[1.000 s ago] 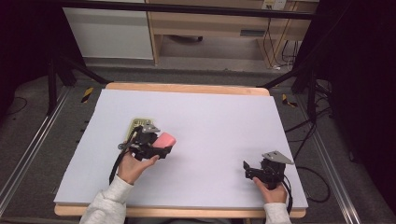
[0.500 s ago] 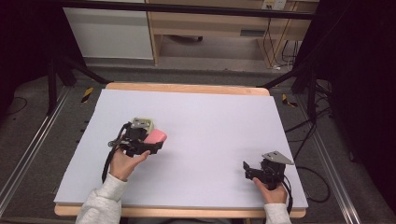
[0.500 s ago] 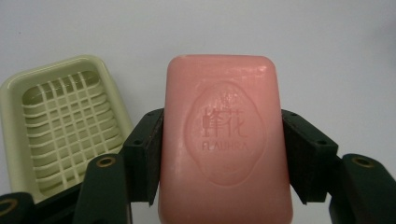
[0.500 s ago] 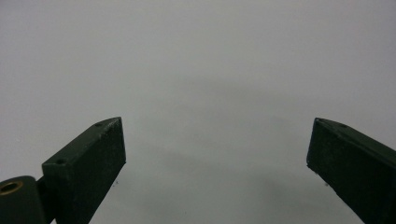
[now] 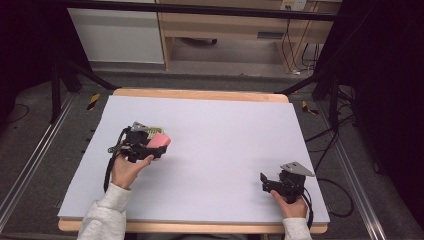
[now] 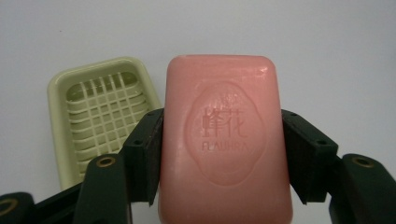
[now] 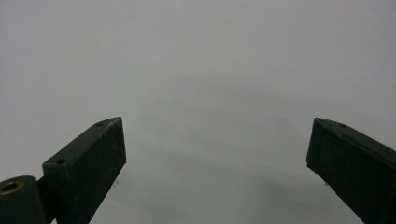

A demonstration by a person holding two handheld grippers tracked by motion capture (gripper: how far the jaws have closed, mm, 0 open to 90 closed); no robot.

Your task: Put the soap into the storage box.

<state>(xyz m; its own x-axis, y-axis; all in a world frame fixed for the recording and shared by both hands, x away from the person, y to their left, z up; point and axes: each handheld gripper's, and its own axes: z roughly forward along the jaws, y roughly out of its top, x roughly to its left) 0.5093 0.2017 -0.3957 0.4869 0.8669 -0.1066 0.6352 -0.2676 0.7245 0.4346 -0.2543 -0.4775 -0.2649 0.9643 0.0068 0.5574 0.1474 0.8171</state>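
- Pink soap bar sits between the two black jaws of the left gripper, which are clamped on its long sides; its stamped face with raised letters looks at the camera.
- In the high view, the soap bar is at the front of the left gripper, over the left part of the white table top.
- Pale yellow-green soap dish lies on the table top just beside the soap, on its left in the left gripper view; part of the dish is behind the jaw.
- The dish has a ribbed grid bottom and I see nothing inside it.
- Right gripper rests near the front right corner of the table top, well apart from the soap.
- In the right gripper view its jaws stand wide apart with only the bare white surface between them.
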